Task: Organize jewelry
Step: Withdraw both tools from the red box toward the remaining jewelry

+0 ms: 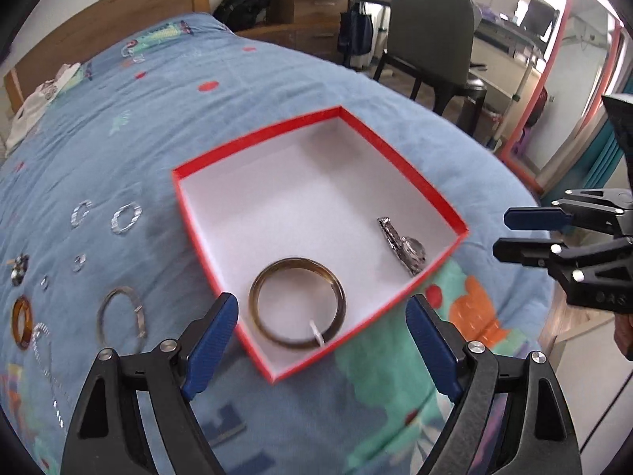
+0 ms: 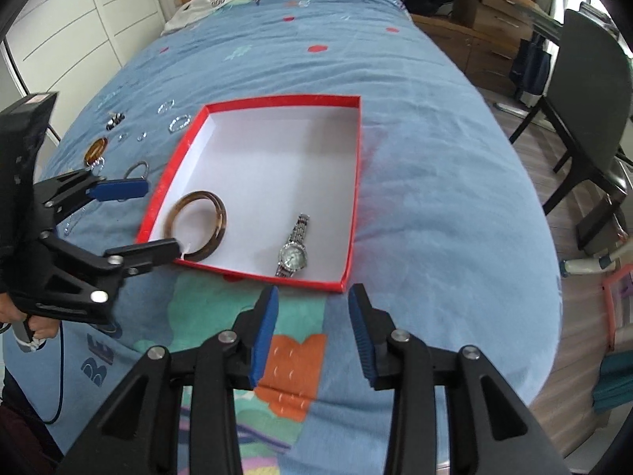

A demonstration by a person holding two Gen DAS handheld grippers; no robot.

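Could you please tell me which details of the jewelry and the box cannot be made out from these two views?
- Small silver pieces on the bedspread, left wrist view: too small and blurred to identify.
- Watch dial, both views: too small to read.
- Thin bangle, right wrist view: partly hidden by the left tongs.
- Chain, left wrist view: blurred near the edge.

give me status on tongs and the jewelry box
Left tongs open, empty. Right tongs open, empty. Bangle and watch in red box. Nothing blocking.
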